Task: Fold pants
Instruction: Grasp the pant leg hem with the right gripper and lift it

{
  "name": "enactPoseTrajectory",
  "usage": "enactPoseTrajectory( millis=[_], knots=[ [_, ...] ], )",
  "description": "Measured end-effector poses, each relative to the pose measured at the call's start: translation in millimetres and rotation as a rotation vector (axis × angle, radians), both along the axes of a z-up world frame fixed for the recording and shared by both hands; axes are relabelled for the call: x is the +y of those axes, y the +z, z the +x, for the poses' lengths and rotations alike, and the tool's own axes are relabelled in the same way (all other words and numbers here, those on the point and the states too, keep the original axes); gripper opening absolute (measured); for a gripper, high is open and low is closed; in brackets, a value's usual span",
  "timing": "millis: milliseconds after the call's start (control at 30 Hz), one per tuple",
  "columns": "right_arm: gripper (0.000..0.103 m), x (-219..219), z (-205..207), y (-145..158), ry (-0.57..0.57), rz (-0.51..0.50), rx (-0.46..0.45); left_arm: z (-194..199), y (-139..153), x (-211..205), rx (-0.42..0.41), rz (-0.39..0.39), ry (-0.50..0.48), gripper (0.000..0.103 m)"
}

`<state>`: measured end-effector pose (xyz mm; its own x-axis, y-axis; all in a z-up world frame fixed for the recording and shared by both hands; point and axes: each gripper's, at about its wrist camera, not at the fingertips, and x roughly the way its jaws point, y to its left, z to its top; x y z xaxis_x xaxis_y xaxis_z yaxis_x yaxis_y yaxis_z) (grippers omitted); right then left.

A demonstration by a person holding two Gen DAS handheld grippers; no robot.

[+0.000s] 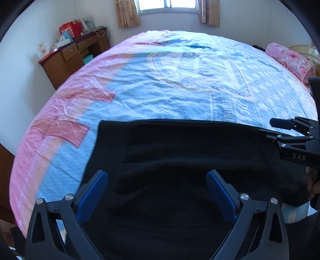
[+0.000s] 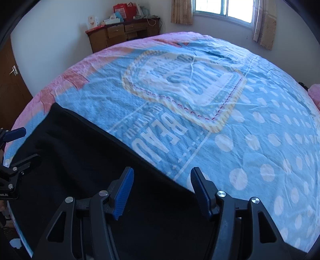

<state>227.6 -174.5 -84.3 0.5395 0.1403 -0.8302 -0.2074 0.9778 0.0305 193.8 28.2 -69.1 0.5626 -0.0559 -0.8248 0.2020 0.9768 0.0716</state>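
Note:
Black pants [image 1: 180, 156] lie folded flat on the near part of the bed; they also show in the right wrist view [image 2: 84, 160]. My left gripper [image 1: 157, 178] is open above the pants, its blue pads wide apart with nothing between them. My right gripper [image 2: 161, 178] is open over the far right edge of the pants, empty. The right gripper also shows at the right edge of the left wrist view [image 1: 280, 128], beside the pants' right end. The left gripper shows at the left edge of the right wrist view [image 2: 14, 140].
The bed is covered by a blue and pink patterned sheet [image 1: 180, 84] [image 2: 240, 120]. A pink floral pillow [image 1: 290, 58] lies at the far right. A wooden desk [image 1: 74, 56] with boxes stands against the far wall. A window [image 1: 168, 5] with curtains is behind the bed.

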Motion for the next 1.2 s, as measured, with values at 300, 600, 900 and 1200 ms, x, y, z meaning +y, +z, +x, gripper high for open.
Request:
enactPoseTrajectory(
  millis=[300, 600, 900, 1200],
  knots=[
    [0.033, 1.3, 13.0, -15.6, 0.121, 0.03, 0.039, 6.0, -9.7, -1.0, 0.025, -0.021, -0.01, 0.101],
    [0.004, 18.0, -16.0, 13.2, 0.135, 0.034, -0.011, -15.4, 4.2, 25.3, -0.022, -0.063, 0.011, 0.101],
    [0.004, 54.4, -114.5, 69.7, 0.186, 0.035, -0.188, -52.1, 21.8, 57.4, -0.093, -0.163, -0.015, 0.101],
    [0.004, 109.6, -210.8, 61.9, 0.293, 0.008, -0.268, -80.8, 38.9, 86.9, -0.134, -0.269, -0.05, 0.103]
  ],
)
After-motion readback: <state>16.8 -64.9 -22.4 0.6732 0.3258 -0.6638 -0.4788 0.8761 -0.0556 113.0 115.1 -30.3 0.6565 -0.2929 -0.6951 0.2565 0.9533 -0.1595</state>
